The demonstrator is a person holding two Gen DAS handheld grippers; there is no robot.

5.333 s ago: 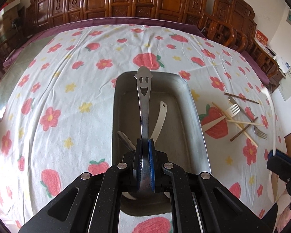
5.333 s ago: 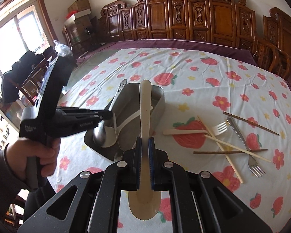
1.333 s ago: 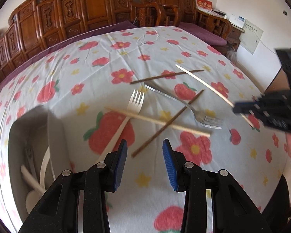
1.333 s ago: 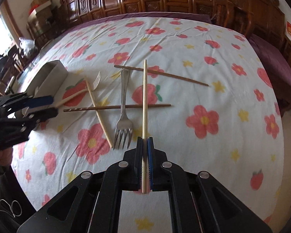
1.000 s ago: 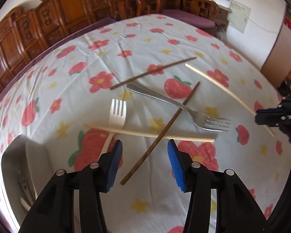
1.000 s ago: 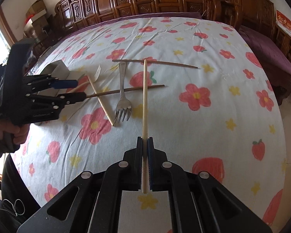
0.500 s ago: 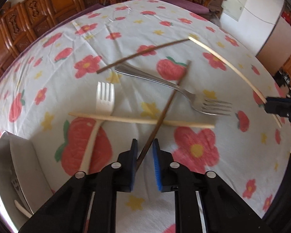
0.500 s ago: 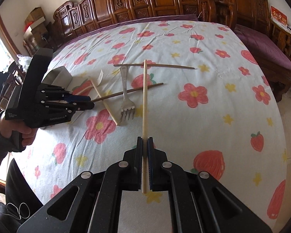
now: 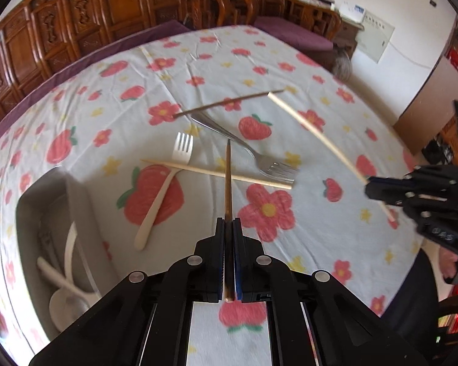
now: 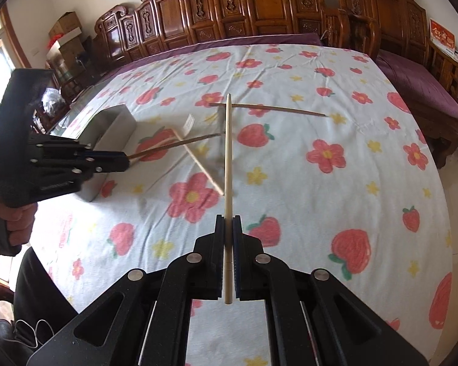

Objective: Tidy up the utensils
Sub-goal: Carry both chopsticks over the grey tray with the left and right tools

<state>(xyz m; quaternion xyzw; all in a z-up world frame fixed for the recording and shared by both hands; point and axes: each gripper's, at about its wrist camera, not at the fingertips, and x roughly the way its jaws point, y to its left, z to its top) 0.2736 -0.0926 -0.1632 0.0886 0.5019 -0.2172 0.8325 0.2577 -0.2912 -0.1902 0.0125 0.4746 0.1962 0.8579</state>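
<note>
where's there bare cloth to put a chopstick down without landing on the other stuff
Free: the tablecloth right of the metal fork, out to the table's edge, and the far strip beyond the dark chopstick, toward the wooden chairs.

Crowded: the middle, where the white fork, pale chopstick and metal fork cross beside the metal tray.

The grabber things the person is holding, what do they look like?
Both the left gripper and the right gripper are matt black, with angular arms, round silver bolts and two flat fingers lined with ribbed blue pads. The side view shows a boxy black body on a pistol-style handle, with small pale lettering.
</note>
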